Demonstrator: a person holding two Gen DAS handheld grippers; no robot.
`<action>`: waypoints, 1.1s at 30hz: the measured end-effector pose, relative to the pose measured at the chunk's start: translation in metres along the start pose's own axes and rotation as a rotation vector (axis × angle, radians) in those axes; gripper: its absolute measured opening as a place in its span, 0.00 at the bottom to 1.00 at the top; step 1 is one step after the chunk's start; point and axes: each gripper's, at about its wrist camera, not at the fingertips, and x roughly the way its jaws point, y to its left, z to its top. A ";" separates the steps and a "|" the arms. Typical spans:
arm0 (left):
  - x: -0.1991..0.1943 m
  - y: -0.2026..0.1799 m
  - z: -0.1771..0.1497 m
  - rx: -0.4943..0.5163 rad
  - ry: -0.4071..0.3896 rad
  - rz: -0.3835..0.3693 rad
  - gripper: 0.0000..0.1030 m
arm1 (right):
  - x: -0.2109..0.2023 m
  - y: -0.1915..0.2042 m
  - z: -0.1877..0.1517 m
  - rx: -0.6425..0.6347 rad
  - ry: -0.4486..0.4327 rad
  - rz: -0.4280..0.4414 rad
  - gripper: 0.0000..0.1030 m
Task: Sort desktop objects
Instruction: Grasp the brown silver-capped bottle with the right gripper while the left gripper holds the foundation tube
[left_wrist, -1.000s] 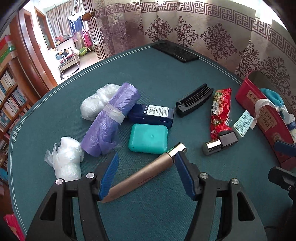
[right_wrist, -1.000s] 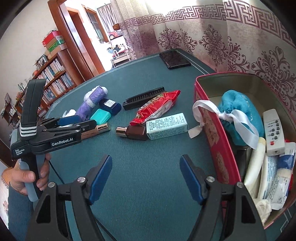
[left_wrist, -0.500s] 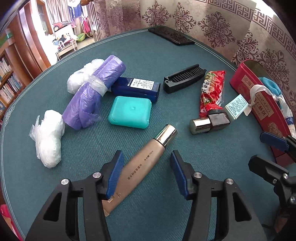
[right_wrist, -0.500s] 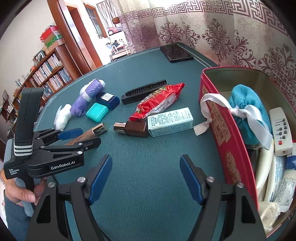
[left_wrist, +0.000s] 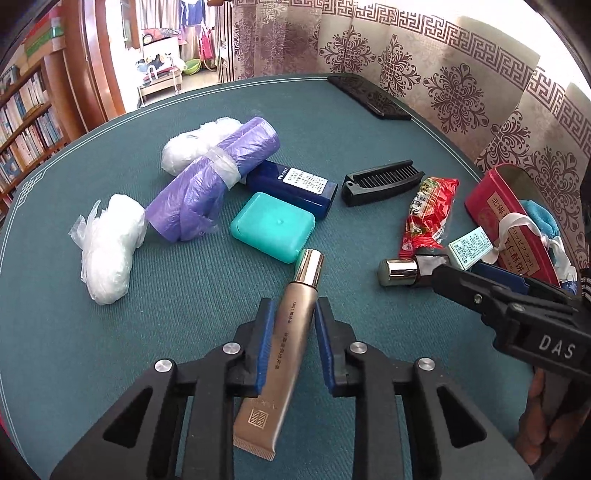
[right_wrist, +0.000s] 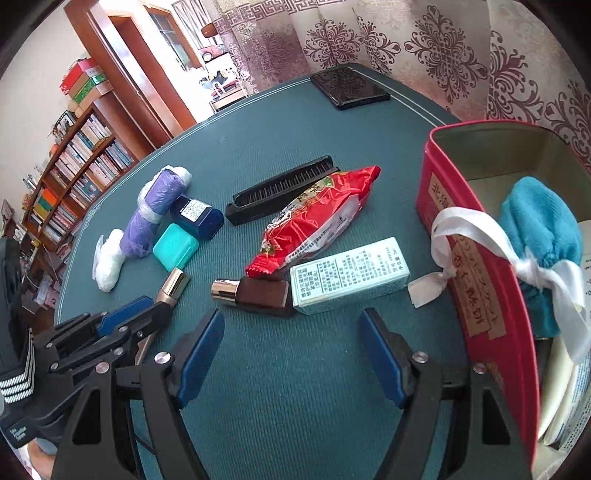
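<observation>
My left gripper (left_wrist: 290, 314) is shut on a gold cosmetic tube (left_wrist: 284, 343), cap pointing away, on the green table (left_wrist: 74, 332). The tube's cap also shows in the right wrist view (right_wrist: 173, 286), with the left gripper (right_wrist: 129, 325) around it. My right gripper (right_wrist: 291, 350) is open and empty, just short of a brown bottle (right_wrist: 255, 293) and a pale green box (right_wrist: 349, 275). The red tin (right_wrist: 476, 258) at the right holds a blue pouch (right_wrist: 539, 229) and other items.
On the table lie a teal case (left_wrist: 273, 227), a dark blue box (left_wrist: 295, 186), a purple bag roll (left_wrist: 210, 177), white plastic bundles (left_wrist: 107, 243), a black comb (left_wrist: 380, 182), a red snack packet (left_wrist: 428, 214) and a black phone (right_wrist: 349, 88).
My left gripper has closed on the gold tube, which now lies straight between the fingers. My right gripper has moved in closer to the brown bottle and green box.
</observation>
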 end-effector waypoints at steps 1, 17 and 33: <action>0.001 0.002 0.001 -0.004 0.001 0.000 0.27 | 0.004 0.000 0.004 0.010 0.000 -0.019 0.77; 0.009 0.002 0.002 0.004 -0.007 0.031 0.28 | 0.038 0.038 0.032 -0.217 -0.008 -0.086 0.82; 0.008 -0.003 -0.001 -0.006 -0.012 0.006 0.26 | 0.015 0.041 -0.013 -0.350 0.012 -0.055 0.71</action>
